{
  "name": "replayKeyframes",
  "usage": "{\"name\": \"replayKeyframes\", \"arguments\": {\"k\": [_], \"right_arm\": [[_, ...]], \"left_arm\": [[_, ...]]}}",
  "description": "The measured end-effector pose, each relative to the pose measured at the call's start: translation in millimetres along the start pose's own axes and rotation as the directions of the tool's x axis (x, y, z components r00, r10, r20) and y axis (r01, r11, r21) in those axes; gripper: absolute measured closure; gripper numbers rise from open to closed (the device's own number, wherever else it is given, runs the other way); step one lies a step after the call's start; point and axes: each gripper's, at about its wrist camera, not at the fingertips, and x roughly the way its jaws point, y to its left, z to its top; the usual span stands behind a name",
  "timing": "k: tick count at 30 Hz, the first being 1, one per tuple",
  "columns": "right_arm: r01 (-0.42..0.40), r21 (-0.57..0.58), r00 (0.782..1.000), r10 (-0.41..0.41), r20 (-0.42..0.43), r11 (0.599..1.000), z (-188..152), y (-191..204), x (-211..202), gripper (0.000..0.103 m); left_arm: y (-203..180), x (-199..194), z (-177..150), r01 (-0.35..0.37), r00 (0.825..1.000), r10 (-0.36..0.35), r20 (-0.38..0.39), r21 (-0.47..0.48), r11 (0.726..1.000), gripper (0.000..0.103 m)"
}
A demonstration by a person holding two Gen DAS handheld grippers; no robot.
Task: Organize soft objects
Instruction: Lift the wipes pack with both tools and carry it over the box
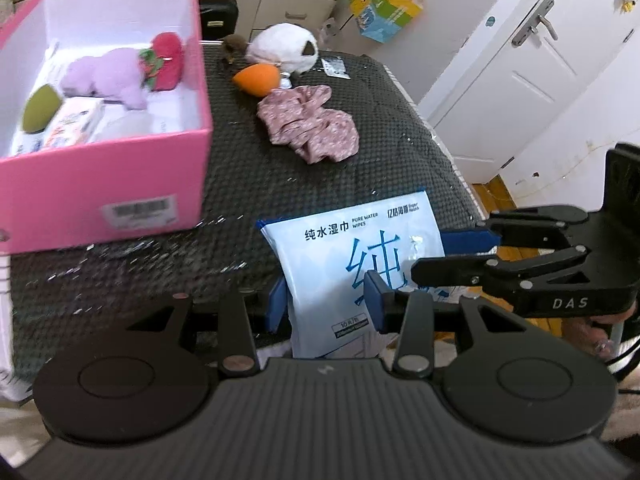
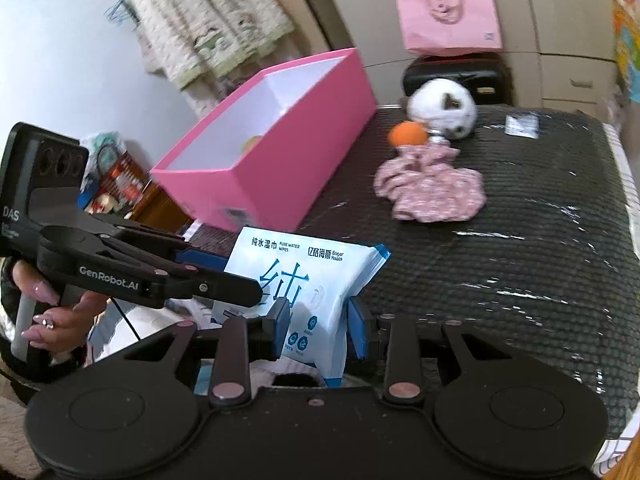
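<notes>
A light blue pack of wet wipes (image 1: 332,248) hangs over the near edge of the black mat, held from both sides. My left gripper (image 1: 326,304) is shut on its lower end. My right gripper (image 1: 440,254) comes in from the right and is shut on the pack's side. In the right wrist view the wipes pack (image 2: 320,276) sits between the blue pads of my right gripper (image 2: 318,324), and my left gripper (image 2: 232,276) clamps it from the left. The pink box (image 1: 120,184) stands at left and holds a purple plush (image 1: 108,76), a red strawberry toy (image 1: 166,60) and a green piece (image 1: 40,108).
On the black mat (image 1: 240,184) lie a crumpled floral cloth (image 1: 308,124), an orange teardrop sponge (image 1: 256,78), a white plush (image 1: 284,50) and a small foil packet (image 1: 335,67). A white door stands to the right. A person's hand (image 2: 56,312) holds the left gripper's handle.
</notes>
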Motion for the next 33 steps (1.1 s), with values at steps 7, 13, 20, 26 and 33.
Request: {"name": "replayKeyframes", "arguments": {"k": [7, 13, 20, 26, 33], "right_arm": [[-0.050, -0.059, 0.999, 0.049, -0.017, 0.997, 13.5, 41.3, 2.1, 0.065], [-0.081, -0.136, 0.997, 0.080, -0.014, 0.987, 30.6, 74.9, 1.8, 0.063], [-0.050, -0.229, 0.998, 0.056, 0.018, 0.972, 60.3, 103.0, 3.8, 0.060], [0.016, -0.263, 0.997, 0.005, 0.080, 0.965, 98.0, 109.1, 14.5, 0.060], [0.004, -0.216, 0.991, 0.025, 0.129, 0.976, 138.0, 93.5, 50.0, 0.060]], "left_arm": [[5.4, -43.9, -13.6, -0.085, 0.996, 0.085, 0.024, 0.027, 0.996, 0.063], [10.0, -80.1, -18.2, -0.144, 0.988, 0.140, 0.065, 0.064, 0.988, 0.063], [12.9, -110.8, -6.1, -0.192, 0.972, 0.175, 0.154, 0.104, 0.976, 0.062], [26.9, -119.3, 18.1, -0.189, 0.958, 0.158, 0.238, 0.112, 0.976, 0.061], [71.7, -106.0, 53.9, -0.176, 0.940, 0.147, 0.309, 0.067, 0.982, 0.061]]}}
